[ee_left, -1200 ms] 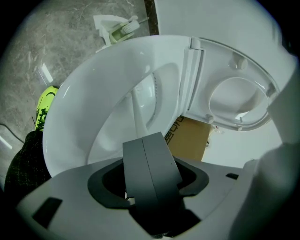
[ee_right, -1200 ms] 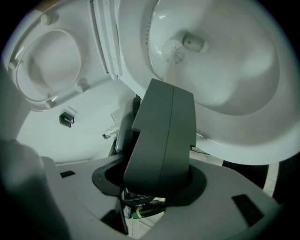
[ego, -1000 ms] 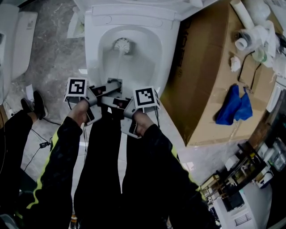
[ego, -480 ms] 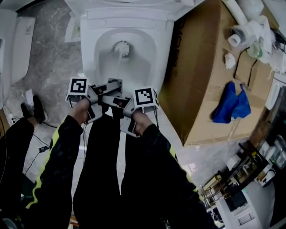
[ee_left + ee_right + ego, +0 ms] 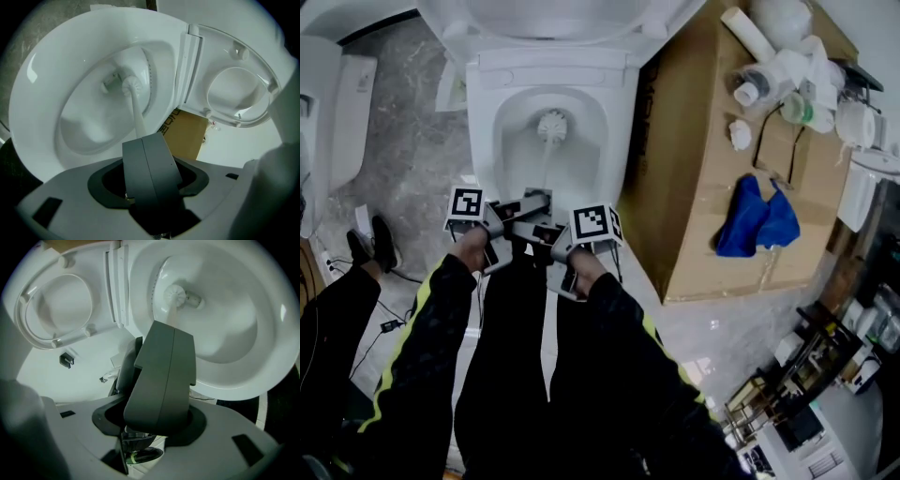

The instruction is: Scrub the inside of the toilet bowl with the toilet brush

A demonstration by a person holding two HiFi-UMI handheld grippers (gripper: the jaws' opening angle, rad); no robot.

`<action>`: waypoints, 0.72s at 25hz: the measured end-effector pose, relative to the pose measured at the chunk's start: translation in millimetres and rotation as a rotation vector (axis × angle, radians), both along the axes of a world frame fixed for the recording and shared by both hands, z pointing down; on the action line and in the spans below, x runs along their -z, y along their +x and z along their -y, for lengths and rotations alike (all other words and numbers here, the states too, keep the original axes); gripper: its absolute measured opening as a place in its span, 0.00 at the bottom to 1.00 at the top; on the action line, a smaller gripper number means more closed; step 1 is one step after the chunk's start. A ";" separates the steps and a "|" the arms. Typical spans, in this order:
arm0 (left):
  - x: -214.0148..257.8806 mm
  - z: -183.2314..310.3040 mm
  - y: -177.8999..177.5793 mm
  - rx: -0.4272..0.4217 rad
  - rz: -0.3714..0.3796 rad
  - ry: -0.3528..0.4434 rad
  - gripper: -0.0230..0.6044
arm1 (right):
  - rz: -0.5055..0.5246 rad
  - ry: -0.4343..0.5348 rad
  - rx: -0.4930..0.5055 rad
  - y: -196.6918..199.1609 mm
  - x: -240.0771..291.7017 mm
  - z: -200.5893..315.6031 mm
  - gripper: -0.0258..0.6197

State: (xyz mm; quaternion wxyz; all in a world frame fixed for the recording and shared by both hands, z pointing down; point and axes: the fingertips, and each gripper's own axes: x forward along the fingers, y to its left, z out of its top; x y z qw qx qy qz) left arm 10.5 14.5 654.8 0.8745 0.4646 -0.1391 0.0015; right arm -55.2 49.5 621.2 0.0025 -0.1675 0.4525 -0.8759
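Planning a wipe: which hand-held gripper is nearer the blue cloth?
Right. The right hand-held gripper is on the side of the brush handle toward the blue cloth; the left hand-held gripper is on the far side.

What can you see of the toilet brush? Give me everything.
The toilet brush is all white and looks like plastic. It has a small round bristled head on a thin, straight handle. The head sits low inside the toilet bowl, toward its back wall, though I can't tell if it is pressing on the porcelain. The handle slants up and out toward the front rim. Its near end runs into the shut jaws of the left gripper and the right gripper, which hold it together.
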 end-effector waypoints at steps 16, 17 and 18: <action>122.5 -32.0 -2.1 0.063 0.043 -0.036 0.45 | 0.021 -0.023 0.064 4.4 125.0 -34.8 0.36; 131.5 -33.6 -1.3 0.063 0.046 -0.036 0.45 | 0.026 -0.023 0.062 5.0 133.5 -36.6 0.36; 139.9 -34.8 -0.2 0.062 0.046 -0.033 0.45 | 0.026 -0.019 0.062 6.1 141.6 -37.8 0.36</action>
